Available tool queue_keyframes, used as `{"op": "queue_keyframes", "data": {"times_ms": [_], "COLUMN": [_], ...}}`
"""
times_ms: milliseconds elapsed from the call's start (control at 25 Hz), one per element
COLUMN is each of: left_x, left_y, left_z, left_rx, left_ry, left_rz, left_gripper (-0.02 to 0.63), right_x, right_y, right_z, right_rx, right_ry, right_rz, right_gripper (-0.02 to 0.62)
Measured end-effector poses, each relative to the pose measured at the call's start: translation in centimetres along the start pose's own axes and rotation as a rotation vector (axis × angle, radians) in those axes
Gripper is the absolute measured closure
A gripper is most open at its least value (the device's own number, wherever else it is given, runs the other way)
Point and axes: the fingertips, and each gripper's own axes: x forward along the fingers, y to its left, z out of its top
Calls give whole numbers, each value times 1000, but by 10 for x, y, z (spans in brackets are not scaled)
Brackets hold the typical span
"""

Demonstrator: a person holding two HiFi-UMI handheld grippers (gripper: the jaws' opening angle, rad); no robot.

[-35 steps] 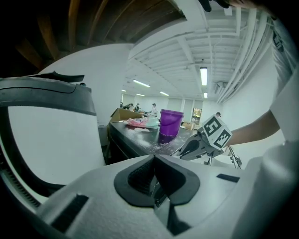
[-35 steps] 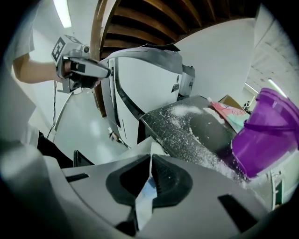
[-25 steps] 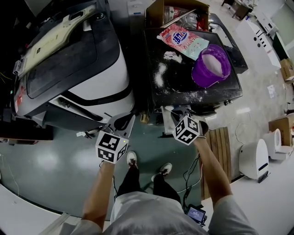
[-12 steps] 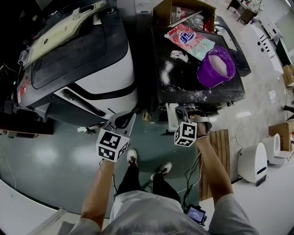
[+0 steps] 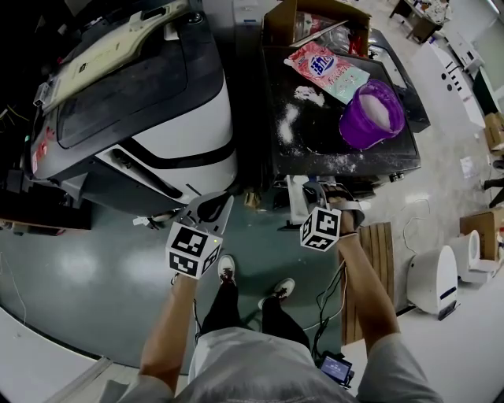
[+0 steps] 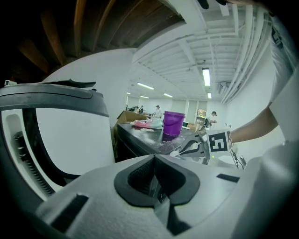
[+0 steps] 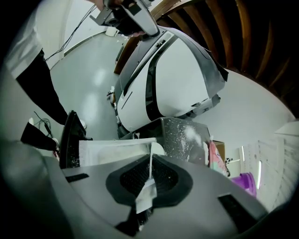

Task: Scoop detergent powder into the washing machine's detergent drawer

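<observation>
The grey and white washing machine (image 5: 157, 102) stands at the left, with no detergent drawer showing. On the black table (image 5: 315, 149) to its right are a purple bucket (image 5: 372, 114) of white powder and a pink detergent bag (image 5: 324, 67). My right gripper (image 5: 315, 194) hangs just in front of the table's near edge, shut on the thin handle of a white scoop (image 7: 117, 149) that points at the machine (image 7: 173, 79). My left gripper (image 5: 211, 208) is shut and empty, below the machine's front. From it I see the bucket (image 6: 173, 123) and the right gripper (image 6: 194, 147).
Spilled powder (image 5: 285, 124) streaks the tabletop. A cardboard box (image 5: 287, 20) sits behind the table. A wooden pallet (image 5: 379, 244) and a white appliance (image 5: 435, 275) stand on the floor at the right. The person's shoes (image 5: 227, 271) are below the grippers.
The head view has shifted slightly, so the table sits higher and more to the right in the frame. Both grippers stay almost where they were, with the scoop still held.
</observation>
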Motion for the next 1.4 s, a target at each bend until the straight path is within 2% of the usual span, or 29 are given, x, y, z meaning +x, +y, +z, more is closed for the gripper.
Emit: {"op": "queue_keyframes", "data": {"times_ms": [80,120,360,560,680,840,1400], "left_x": [-1,-2,-3,-1,3,10,28], "left_y": [0,0,-4,-8,-15,-29,-92], "left_z": [1,1,10,26,39,65,166], "left_rx": [1,2,-6,-31,-31,-6,121], "left_ry": [-1,-2,-17,-48,-68,-100,-233], "left_rz": [0,-1,-14,-32,-49,-81,-236], "left_gripper": [597,597,597,597,597,597,597], "right_x": [-3,-4,-26,-55,-80,-120,-264], "right_y": [1,1,-12,-20,-30,-49,-106], "right_z": [1,2,-14,-30,-38,-55,-118], "right_rx": [87,162,765,1140,1301,1405,1461], "right_ry": [-25,-46,-203,-337,-430,-509,-615], "right_rz": [23,38,90,116,107,36,-332], "right_gripper": [583,583,583,583,583,583,583]}}
